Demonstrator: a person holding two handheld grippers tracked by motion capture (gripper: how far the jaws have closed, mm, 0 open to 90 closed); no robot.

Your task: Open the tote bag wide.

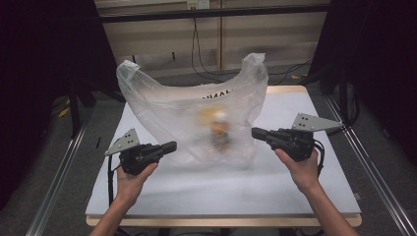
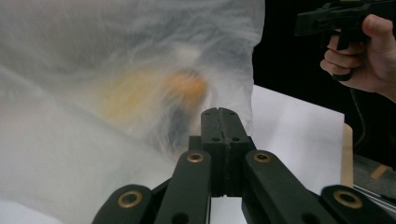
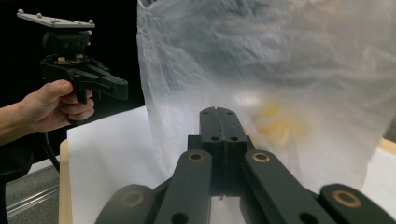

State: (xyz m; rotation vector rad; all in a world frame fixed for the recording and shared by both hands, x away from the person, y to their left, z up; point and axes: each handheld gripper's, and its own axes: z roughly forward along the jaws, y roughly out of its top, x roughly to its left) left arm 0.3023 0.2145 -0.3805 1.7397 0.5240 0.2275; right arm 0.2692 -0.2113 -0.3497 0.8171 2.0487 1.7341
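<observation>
On the worktop (image 1: 314, 162), with both tools, left (image 1: 172, 146) and right (image 1: 255, 132), clamped empty, I'd part their jaws before gripping the plastic bag's (image 1: 182, 110) sides.

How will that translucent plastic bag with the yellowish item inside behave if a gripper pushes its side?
The plastic bag looks thin and crinkled, so it would probably buckle rather than slide. The yellowish item inside likely anchors its base, though its handles look apt to flop.
</observation>
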